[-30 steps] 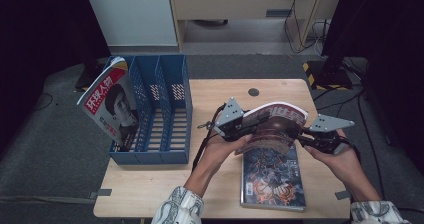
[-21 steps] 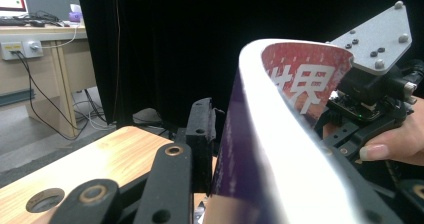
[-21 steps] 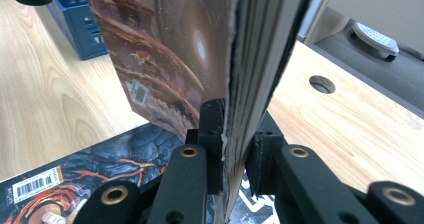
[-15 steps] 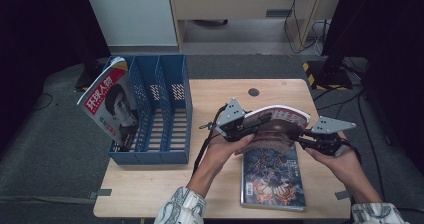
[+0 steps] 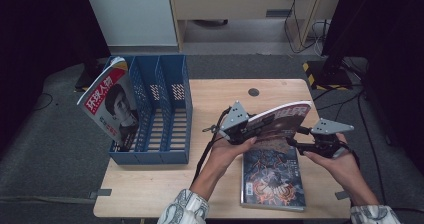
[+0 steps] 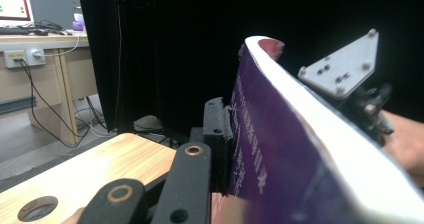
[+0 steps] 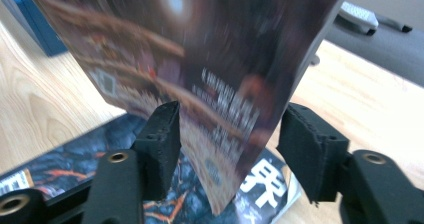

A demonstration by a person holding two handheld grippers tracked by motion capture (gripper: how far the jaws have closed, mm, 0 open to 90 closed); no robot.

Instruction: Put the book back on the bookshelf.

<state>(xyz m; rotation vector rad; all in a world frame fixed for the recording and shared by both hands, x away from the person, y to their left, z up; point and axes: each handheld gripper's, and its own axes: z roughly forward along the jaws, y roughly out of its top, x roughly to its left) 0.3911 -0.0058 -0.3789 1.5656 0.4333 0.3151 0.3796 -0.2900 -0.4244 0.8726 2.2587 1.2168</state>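
Magazine [image 5: 277, 121] looks floppy; left gripper [image 5: 239, 129] clamps its spine edge, right gripper [image 5: 300, 143] fingers just opened, straddling it.

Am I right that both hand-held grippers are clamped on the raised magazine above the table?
Not quite: only the left hand-held gripper is clamped on the raised magazine. The right gripper view shows the right hand-held gripper has just opened, pads off the cover.

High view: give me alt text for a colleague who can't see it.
Two hand-held grippers lift a curved purple-covered magazine above a dark magazine lying flat on the light wooden table; the left gripper clamps it, the right gripper has just been opening. Left stands a blue slotted file rack holding a red-covered magazine.
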